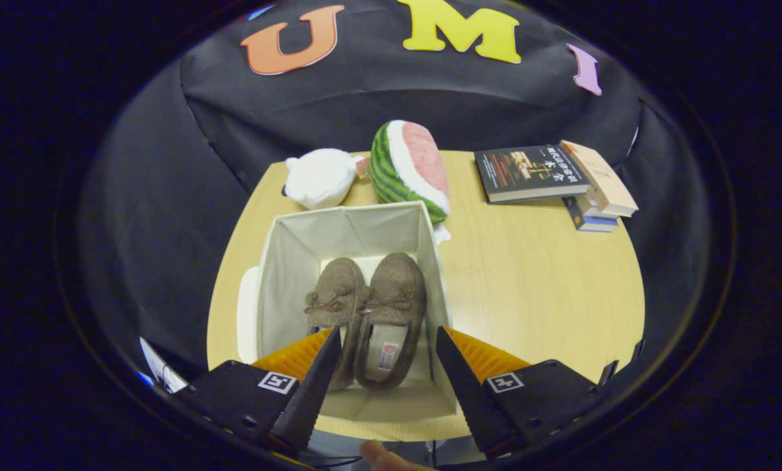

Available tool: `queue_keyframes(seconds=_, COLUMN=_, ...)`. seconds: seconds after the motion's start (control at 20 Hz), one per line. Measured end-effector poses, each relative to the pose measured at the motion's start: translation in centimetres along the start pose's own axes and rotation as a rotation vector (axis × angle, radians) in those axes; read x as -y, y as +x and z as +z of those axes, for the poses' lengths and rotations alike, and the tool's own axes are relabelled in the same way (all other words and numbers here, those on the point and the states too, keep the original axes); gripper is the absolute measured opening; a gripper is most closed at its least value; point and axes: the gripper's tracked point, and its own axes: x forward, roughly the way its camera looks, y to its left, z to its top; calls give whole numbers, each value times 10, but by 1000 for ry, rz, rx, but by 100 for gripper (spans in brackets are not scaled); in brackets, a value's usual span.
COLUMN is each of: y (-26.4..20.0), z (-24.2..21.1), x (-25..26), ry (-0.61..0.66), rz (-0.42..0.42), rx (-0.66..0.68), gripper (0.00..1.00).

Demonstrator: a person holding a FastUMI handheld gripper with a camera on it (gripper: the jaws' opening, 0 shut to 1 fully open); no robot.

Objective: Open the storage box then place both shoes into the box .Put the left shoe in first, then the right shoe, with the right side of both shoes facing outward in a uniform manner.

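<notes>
An open cream fabric storage box [286, 261] stands on the wooden table. Two brown moccasin shoes lie side by side on its floor, toes pointing away from me. The left-hand shoe [335, 294] is partly covered by my left finger; the right-hand shoe [397, 307] shows its pale lining and a small label. My gripper [385, 343] hovers above the box's near end, open, with nothing between its fingers. The heel of the right-hand shoe lies below the gap between the fingers.
Beyond the box sit a white plush toy [319, 176] and a watermelon-slice plush [410, 170]. A stack of books [554, 180] lies at the table's far right. A pale flat piece, perhaps the lid [248, 307], lies beside the box's left wall. Bare tabletop [534, 288] stretches right of the box.
</notes>
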Motion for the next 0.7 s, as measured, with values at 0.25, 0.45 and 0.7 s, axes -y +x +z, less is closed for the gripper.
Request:
queue_keyframes(seconds=0.25, y=-80, z=38, x=31, ry=-15, rz=-2, rx=221, gripper=95)
queue_keyframes(seconds=0.45, y=-157, z=58, x=82, ry=-23, rz=-94, rx=477, gripper=94)
queue_keyframes(seconds=0.7, y=-257, z=56, x=141, ry=-35, rz=-190, rx=769, gripper=95)
